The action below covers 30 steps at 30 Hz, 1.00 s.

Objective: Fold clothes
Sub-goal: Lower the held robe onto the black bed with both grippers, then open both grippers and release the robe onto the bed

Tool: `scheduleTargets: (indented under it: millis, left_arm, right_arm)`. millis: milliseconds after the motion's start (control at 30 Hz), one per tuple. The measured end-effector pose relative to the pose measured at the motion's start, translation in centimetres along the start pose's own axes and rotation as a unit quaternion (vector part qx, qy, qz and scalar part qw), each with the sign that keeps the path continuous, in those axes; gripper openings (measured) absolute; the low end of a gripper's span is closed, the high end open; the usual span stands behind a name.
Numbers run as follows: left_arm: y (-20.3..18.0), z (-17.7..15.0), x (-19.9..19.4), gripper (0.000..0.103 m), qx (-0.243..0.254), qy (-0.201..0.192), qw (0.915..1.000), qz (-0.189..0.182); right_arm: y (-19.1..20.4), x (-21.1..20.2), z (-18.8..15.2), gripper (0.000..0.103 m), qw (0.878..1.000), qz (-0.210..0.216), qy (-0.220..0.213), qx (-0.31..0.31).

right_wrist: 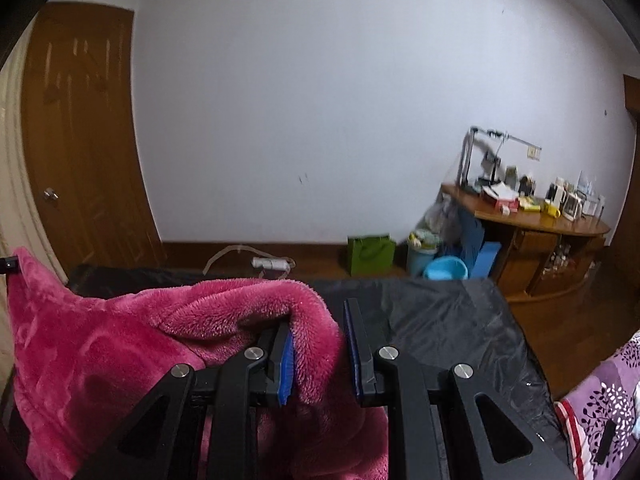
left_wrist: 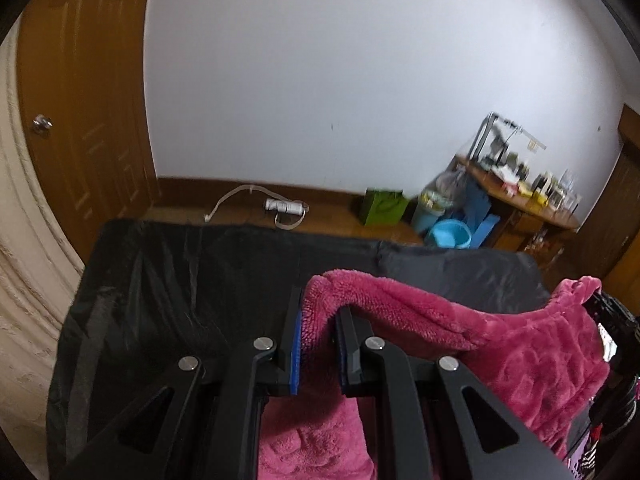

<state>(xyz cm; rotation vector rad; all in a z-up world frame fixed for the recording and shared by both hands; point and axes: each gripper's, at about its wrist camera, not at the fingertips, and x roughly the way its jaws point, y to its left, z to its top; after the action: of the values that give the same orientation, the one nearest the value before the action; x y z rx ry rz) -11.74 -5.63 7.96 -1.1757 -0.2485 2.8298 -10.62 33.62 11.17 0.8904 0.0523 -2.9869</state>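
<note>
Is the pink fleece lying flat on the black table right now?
No, the pink fleece is pinched in the right gripper and held up, draped above the black table cover.

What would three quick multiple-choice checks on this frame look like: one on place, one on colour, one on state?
1. Where does the green bag stand?
A. on the floor by the wall
B. on the wooden desk
C. on the black cover

2. What colour is the fleece garment?
A. grey
B. pink
C. yellow

3. How does the left gripper stand?
A. wide open, nothing in it
B. shut on the garment
C. resting on the floor

Key: 1 A, the bag sits on the wood floor at the skirting, left of the blue bucket. 2 B, the plush fabric is deep pink in both views. 3 B, its blue pads pinch a fold; the right gripper grips the garment too, above the black cover.
</note>
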Motion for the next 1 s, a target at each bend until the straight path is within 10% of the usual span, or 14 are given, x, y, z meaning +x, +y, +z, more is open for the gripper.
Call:
scheduleTargets:
  millis: [567, 767, 900, 1000]
  left_arm:
    - [1.5, -2.5, 16.1, 0.017, -0.024, 0.128, 0.9913, 0.02]
    - [2.1, -4.3, 20.5, 0.033, -0.017, 0.168, 0.9844, 0.049]
    - [3.2, -5.5, 21.8, 0.044, -0.036, 0.18, 0.9817, 0.052]
    - [3.7, -5.8, 21.5, 0.052, -0.047, 0.179, 0.9814, 0.052]
  right_arm:
    - [0.3, 14.3, -5.2, 0.022, 0.989, -0.028, 0.146, -0.022]
    - [-0.5, 17.5, -7.5, 0.027, 0.978, -0.018, 0.208, 0.004]
    - [-0.3, 17.5, -8.2, 0.064, 0.977, -0.034, 0.21, -0.016]
    - [-0.1, 16.5, -8.4, 0.066, 0.979, -0.039, 0.2, -0.033]
